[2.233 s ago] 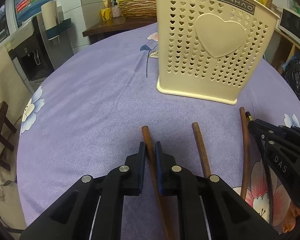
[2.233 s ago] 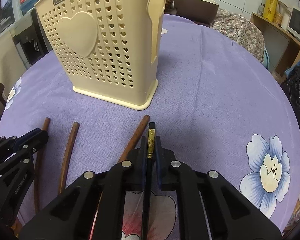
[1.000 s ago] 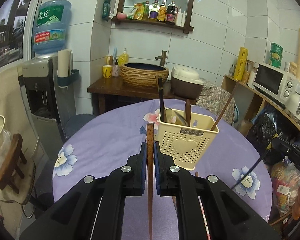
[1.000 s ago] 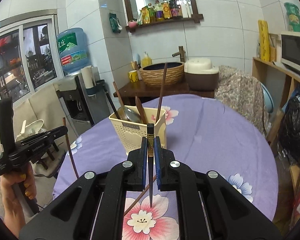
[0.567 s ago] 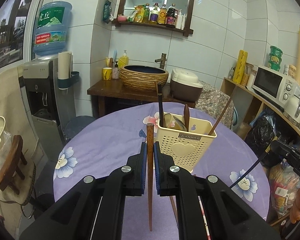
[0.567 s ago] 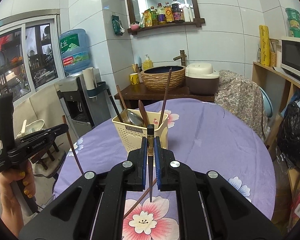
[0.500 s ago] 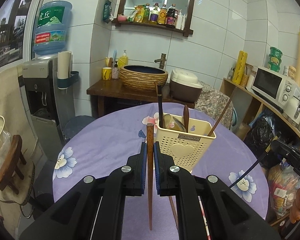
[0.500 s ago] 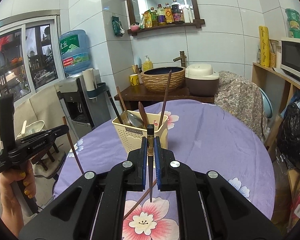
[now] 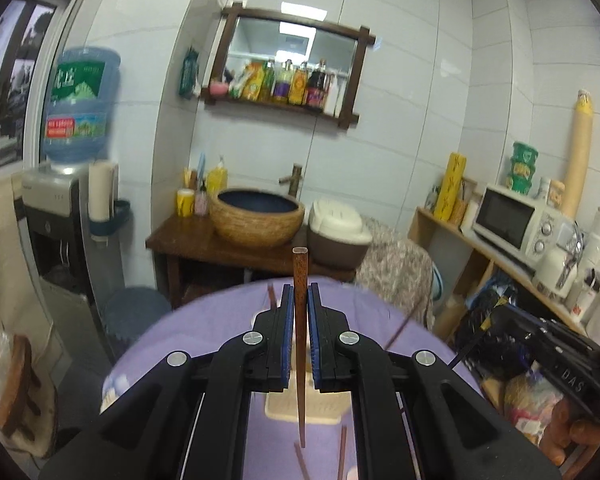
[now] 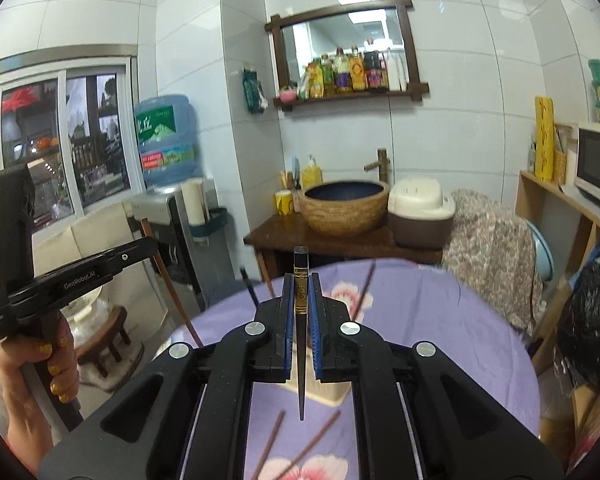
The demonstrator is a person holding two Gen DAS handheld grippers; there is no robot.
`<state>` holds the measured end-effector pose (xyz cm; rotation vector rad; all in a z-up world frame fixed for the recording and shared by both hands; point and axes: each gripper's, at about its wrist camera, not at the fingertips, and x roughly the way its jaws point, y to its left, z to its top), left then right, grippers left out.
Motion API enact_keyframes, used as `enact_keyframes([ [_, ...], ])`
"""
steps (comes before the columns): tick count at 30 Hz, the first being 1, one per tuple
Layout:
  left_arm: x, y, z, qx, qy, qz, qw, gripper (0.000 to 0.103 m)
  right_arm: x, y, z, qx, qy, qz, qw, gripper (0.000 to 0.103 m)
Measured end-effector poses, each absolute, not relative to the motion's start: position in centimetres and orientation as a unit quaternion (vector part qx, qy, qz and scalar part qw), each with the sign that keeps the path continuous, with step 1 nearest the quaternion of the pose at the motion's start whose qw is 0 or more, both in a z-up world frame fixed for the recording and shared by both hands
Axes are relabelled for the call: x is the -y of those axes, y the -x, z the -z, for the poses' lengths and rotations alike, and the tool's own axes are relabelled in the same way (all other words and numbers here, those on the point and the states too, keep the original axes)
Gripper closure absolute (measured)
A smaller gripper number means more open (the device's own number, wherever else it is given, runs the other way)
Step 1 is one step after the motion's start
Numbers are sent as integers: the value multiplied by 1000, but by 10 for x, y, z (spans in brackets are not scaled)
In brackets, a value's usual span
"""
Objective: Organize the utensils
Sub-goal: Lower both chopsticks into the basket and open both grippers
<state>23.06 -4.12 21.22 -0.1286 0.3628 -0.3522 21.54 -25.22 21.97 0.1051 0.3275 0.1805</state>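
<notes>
Chopsticks sit clamped upright in both claws above the cream utensil holder (image 10: 324,390) on the purple tablecloth (image 10: 440,320): the left gripper (image 9: 299,292) pinches a brown wooden chopstick (image 9: 299,320), the right gripper (image 10: 301,284) a black gold-banded chopstick (image 10: 301,300). Two more chopsticks (image 10: 292,444) lie on the cloth nearer than the holder.

Matt grained wood on the brown chopstick (image 9: 299,320); glossy black lacquer, gilt band on the dark chopstick (image 10: 301,304); woven purple tablecloth (image 10: 440,320).
</notes>
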Motion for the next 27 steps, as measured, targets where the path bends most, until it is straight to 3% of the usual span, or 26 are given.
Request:
enact_keyframes([
  [5, 55, -261, -242, -155, 73, 165, 971, 95, 243, -247, -250, -146, -46, -66, 986, 95],
  [10, 68, -288, -240, -156, 60, 145, 975, 95, 239, -278, -253, -151, -39, -41, 987, 95],
  [27, 90, -316, -129, -250, 30, 141, 957, 95, 237, -320, -141, -236, -47, -23, 970, 95],
])
